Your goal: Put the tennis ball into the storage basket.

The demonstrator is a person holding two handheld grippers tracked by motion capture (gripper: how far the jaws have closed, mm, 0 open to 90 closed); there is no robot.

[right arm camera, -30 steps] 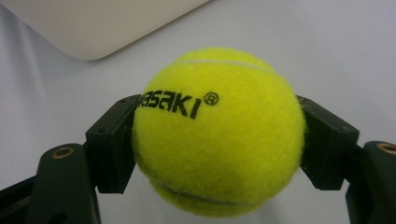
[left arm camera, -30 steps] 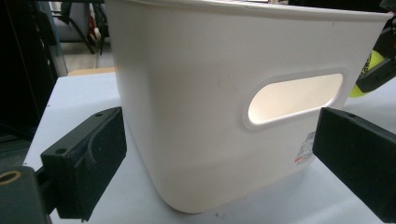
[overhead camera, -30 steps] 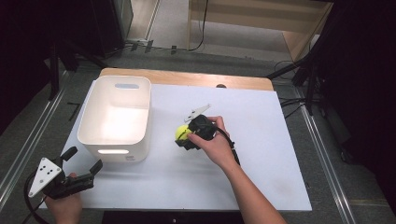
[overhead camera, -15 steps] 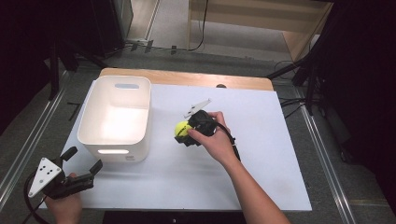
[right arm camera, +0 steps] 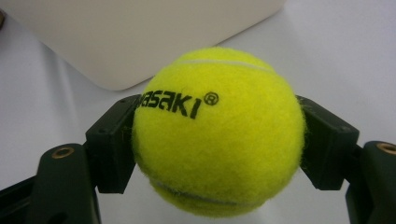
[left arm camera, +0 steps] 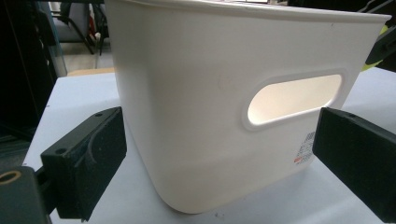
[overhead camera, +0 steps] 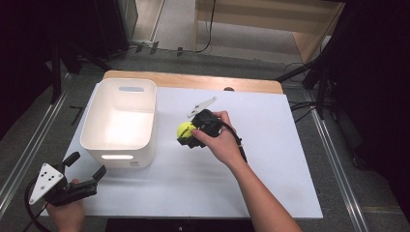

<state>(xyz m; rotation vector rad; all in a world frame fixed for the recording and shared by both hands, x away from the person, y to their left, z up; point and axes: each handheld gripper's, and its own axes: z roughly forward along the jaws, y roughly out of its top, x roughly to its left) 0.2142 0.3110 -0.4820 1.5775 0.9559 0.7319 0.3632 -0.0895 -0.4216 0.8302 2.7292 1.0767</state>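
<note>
While right tongs (overhead camera: 186,136) clench ball (overhead camera: 184,129) just right of bin (overhead camera: 145,140), mid tabletop (overhead camera: 270,159): carry step. Next: lift over rim, release. Left tongs (overhead camera: 87,166) released, near-left.

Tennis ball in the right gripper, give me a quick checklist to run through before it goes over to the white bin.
1. Grip: right gripper has both pads pressed on the tennis ball, one each side. Ok.
2. Ball seated: it sits between the pads around its middle, not at the tips. Ok.
3. Bin open: the white bin has no lid and nothing shows inside it in the high view. Ok.
4. Path: bare table between ball and bin wall, nothing in the way. Ok.
5. Left gripper: jaws open, near the bin's front corner, not over the opening. Ok.
6. Ball lifted higher than the bin rim: cannot tell.
</note>
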